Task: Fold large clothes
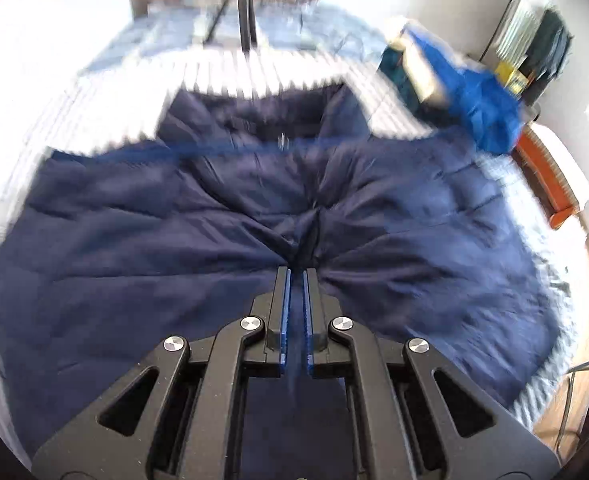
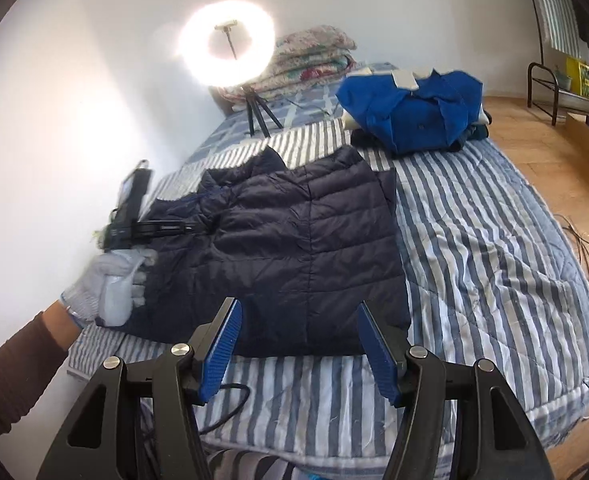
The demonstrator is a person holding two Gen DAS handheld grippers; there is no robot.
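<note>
So we've got the navy puffer jacket (image 2: 294, 248) spread on the bed (image 2: 474, 240), on the striped quilt, w/ one side already brought over so it reads as a rough rectangle from the right wrist cam. Our left hand-held gripper (image 1: 297, 276) is pinched together on a bunch of the jacket fabric; you can see the creases fanning out from the tips, so it's def got a grip. Prob holding there bc a puffy coat springs back if you let go of the fold. In the right cam you can see the gloved hand (image 2: 114, 284) carrying it at the jacket's left edge.

Right hand-held gripper (image 2: 300, 344) is spread apart, nothing between the pads, hovering just above the near hem. Our guess is it's free to go grab the next corner or sleeve.

Blue garment (image 2: 410, 108) is piled further up the bed, well apart from the jacket, prob parked there so the fold area stays free. Ring light (image 2: 226, 42) on its tripod stands at the far end. Left cam is pretty blurry btw, so fine detail there is iffy.
</note>
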